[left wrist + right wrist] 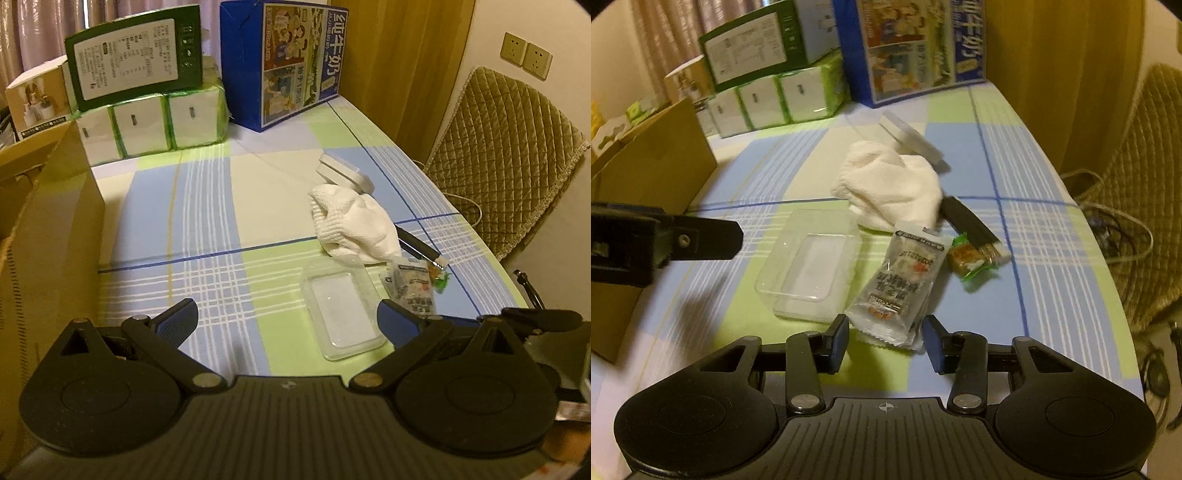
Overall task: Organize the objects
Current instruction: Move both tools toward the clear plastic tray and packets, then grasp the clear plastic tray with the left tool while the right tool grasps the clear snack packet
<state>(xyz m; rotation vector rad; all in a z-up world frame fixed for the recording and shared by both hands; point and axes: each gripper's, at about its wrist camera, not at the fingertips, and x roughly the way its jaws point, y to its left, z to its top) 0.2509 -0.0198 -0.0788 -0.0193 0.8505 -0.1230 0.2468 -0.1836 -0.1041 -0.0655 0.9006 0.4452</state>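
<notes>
On the table: a checked cloth [207, 206] in blue, green and cream is covering the whole top.
Left claw [288, 321]: its fingers are standing wide apart, holding nothing, hovering over the near edge of the table.
Right claw [888, 341]: its fingers are standing apart, one on each side of the near end of the snack packet; whether the pads are touching it I cannot tell.
Snack packet [899, 288]: it is lying flat near the near edge, just beside the clear tray on its right.
Clear tray [809, 264]: an empty plastic tray is sitting near the middle of the near edge.
White towel [890, 188]: it is lying crumpled behind the tray and packet, toward the middle of the table.
White lid [910, 138]: it is leaning tilted at the far side of the towel.
Black stick [969, 225]: it is poking out from under the towel toward the right edge.
Green candy [967, 258]: it is lying against the tip of the black stick.
Far edge: a blue carton [284, 62], a tissue pack [155, 122] and a green box [136, 59] resting on it are standing in a row.
Left edge: a cardboard box [48, 229] is standing open.
</notes>
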